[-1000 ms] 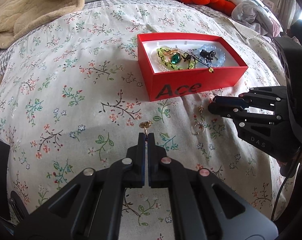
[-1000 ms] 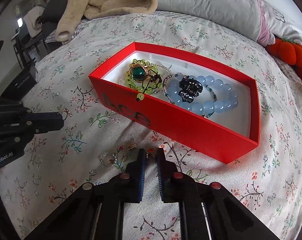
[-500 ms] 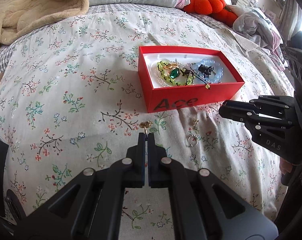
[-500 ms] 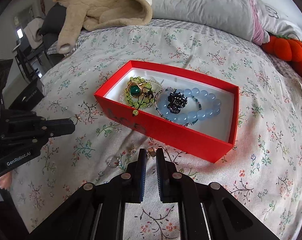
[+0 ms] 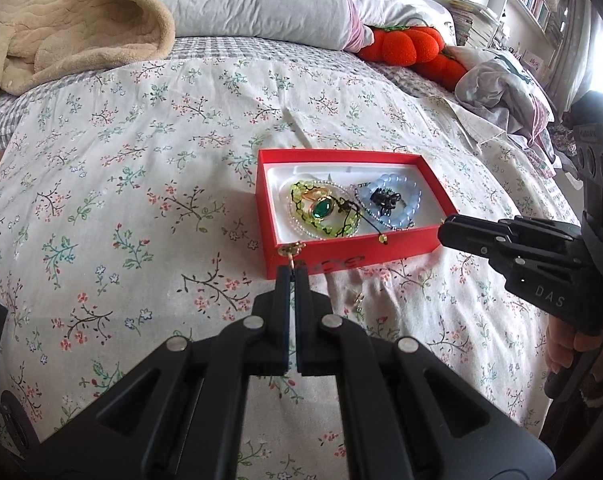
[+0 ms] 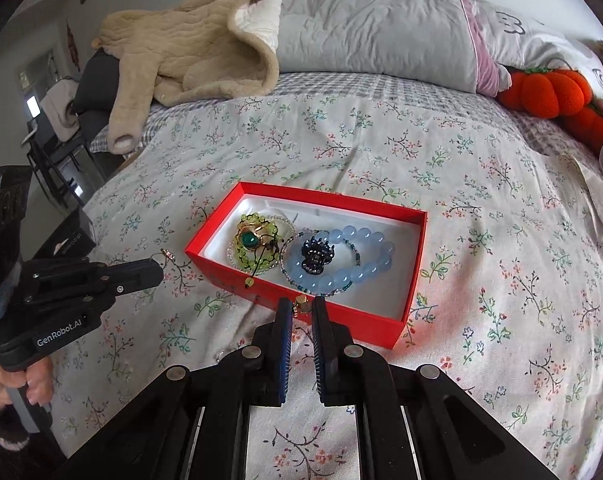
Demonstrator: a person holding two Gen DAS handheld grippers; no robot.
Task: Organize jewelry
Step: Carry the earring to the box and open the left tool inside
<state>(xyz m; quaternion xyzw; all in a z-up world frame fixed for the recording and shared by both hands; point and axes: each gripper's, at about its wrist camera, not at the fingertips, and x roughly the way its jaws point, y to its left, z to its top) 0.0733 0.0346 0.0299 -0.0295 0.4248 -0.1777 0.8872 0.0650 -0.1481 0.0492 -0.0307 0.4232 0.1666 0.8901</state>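
Observation:
A red box (image 5: 333, 155) (image 6: 333, 196) lies on the flowered bedspread. It holds a green bead bracelet (image 5: 321, 210) with a green-stone ring, a blue bead bracelet (image 6: 357, 264) and a black hair claw (image 6: 316, 255). My left gripper (image 5: 292, 276) is shut on a small gold earring (image 5: 293, 249), raised just before the box's near left corner; the left gripper (image 6: 157, 270) also shows in the right wrist view. My right gripper (image 6: 300, 312) is shut on another small gold earring (image 6: 300, 302) above the box's front wall, and the right gripper (image 5: 445, 232) shows by the box's right corner.
A small gold piece (image 5: 357, 300) lies on the bedspread in front of the box. A beige blanket (image 6: 189, 56), a grey pillow (image 6: 373, 24) and an orange plush (image 6: 549, 92) lie at the far side. A black box (image 6: 67, 236) sits at the bed's left edge.
Both grippers have risen off the bedspread, each carrying its gold earring, and the red box now sits lower and smaller in both views. A ring seen on the bed earlier is now behind my left fingers.

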